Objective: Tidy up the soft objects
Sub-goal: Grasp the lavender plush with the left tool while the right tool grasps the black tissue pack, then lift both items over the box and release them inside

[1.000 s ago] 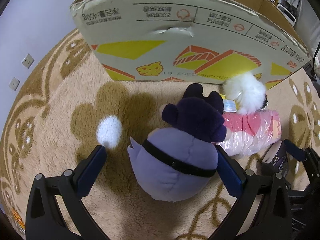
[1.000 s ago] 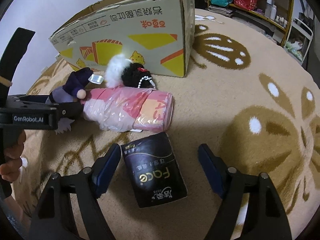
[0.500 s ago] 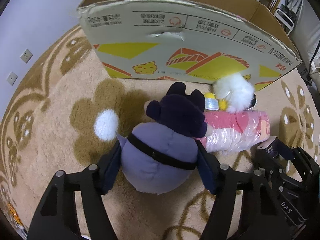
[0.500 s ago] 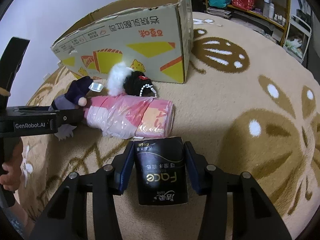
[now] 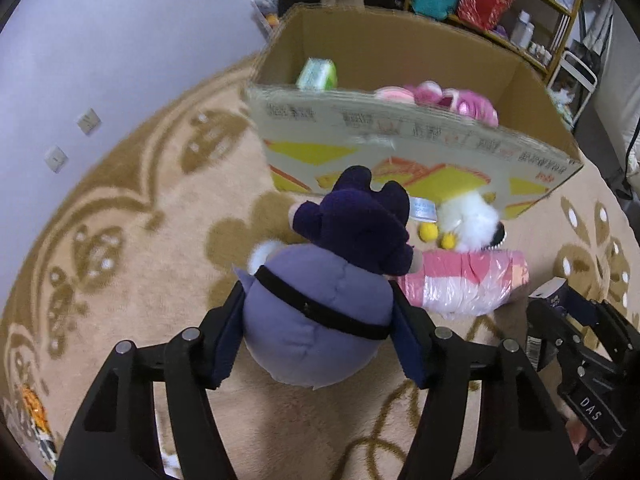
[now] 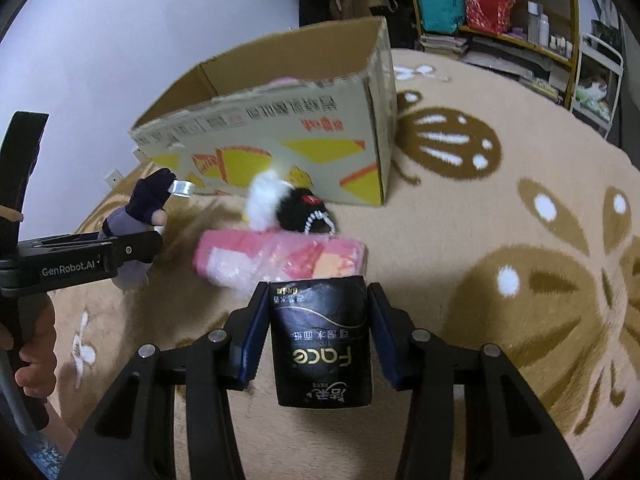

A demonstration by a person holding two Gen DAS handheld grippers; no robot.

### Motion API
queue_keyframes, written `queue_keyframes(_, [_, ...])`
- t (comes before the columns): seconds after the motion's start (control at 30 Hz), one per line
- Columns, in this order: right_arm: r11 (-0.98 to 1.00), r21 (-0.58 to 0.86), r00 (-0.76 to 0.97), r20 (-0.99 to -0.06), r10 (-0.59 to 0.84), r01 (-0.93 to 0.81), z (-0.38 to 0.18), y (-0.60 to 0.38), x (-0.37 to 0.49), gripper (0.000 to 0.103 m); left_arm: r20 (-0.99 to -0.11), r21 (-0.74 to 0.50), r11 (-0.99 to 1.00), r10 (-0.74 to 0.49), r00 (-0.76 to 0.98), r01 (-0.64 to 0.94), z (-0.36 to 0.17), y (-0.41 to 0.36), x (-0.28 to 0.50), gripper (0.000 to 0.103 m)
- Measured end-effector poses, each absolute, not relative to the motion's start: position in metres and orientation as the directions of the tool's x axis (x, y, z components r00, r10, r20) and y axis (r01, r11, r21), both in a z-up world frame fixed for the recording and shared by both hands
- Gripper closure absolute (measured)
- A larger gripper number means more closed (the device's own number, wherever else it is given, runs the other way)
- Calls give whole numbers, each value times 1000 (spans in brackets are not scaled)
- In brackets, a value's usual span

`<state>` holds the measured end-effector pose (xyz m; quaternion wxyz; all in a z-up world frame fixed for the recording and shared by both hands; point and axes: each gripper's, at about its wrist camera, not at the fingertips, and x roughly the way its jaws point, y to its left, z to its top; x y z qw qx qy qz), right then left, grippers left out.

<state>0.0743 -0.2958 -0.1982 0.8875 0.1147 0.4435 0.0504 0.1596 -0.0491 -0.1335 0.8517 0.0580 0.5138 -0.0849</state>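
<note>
My left gripper (image 5: 316,320) is shut on a purple plush toy (image 5: 320,320) with a dark hat and holds it above the carpet, in front of the open cardboard box (image 5: 400,152). My right gripper (image 6: 318,328) is shut on a black tissue pack (image 6: 322,344) and holds it off the carpet. A pink wrapped pack (image 6: 280,258) lies on the carpet with a white and black plush (image 6: 288,204) behind it. The box holds pink plush items (image 5: 440,98) and a green pack (image 5: 318,74). The plush toy also shows in the right wrist view (image 6: 144,208).
A beige patterned carpet (image 6: 520,240) covers the floor. Shelves (image 6: 520,12) with bags and bottles stand at the back right. A wall with sockets (image 5: 88,120) is on the left.
Both grippers closed on their objects and lifted them. The views rose, so the inside of the box now shows.
</note>
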Motion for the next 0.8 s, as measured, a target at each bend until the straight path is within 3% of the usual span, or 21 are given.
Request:
queue_keyframes(0.33, [969,245,710,-685,165,11,-153,-296,72,53,-731,60,983,-77,678,176,-45,-51,139,38])
queue_keyframes(0.53, [971,238,764,-625,159,-8,-120,-298,80,53,-675,47,984,-98,732,175,-19,-38,155,38])
queue_keyframes(0.8, [977,209,796,-587,148,-28,-94,-302,107,53,-633,152,970,-52,773,190,-4,-51,184,38])
